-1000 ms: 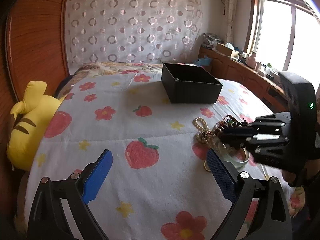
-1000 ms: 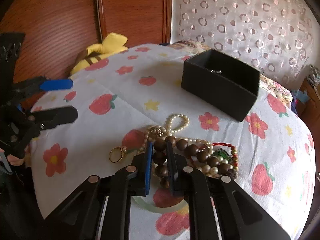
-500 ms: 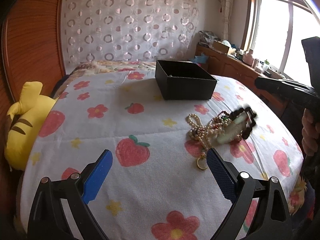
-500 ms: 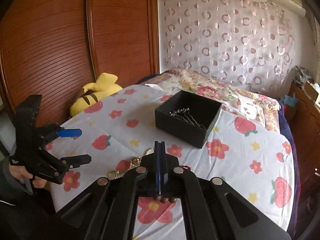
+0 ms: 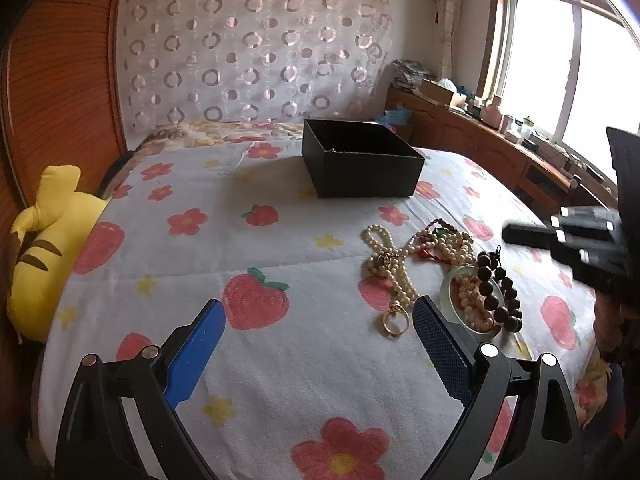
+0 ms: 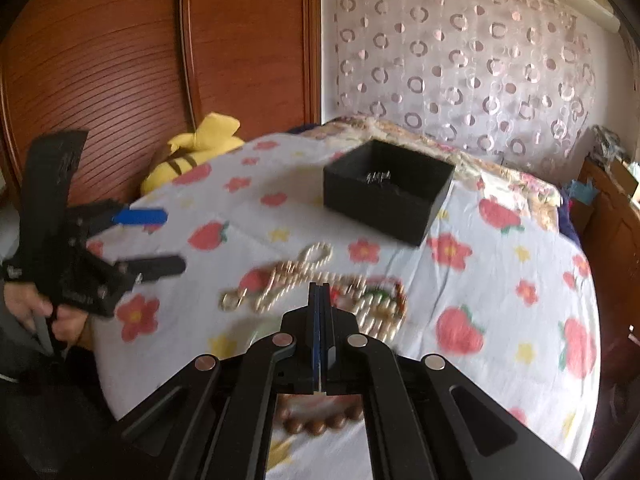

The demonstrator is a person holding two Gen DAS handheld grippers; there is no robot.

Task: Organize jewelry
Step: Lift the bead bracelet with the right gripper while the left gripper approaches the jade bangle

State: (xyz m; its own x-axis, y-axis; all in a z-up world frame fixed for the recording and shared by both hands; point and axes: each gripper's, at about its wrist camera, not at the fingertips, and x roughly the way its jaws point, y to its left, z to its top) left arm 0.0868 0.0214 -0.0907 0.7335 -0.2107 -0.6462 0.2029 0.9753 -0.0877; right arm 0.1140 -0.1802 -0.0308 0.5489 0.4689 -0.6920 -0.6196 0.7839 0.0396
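Observation:
A pile of jewelry lies on the bed: pearl strands, a gold ring, a pale green bangle and a dark wooden bead bracelet. A black open box stands further back, with hairpins inside. My left gripper is open and empty, low over the bedspread left of the ring. My right gripper is shut with nothing between its pads, above the pile; brown beads show beneath it. It appears blurred at the right of the left wrist view.
A yellow plush toy lies at the bed's left edge against the wooden wardrobe. A wooden counter with clutter runs under the window at right. The patterned curtain hangs behind the bed.
My right gripper, shut on the dark bead bracelet a second ago, rose and lost it; the bracelet now lies across the bangle. The right gripper has come back down over the pile.

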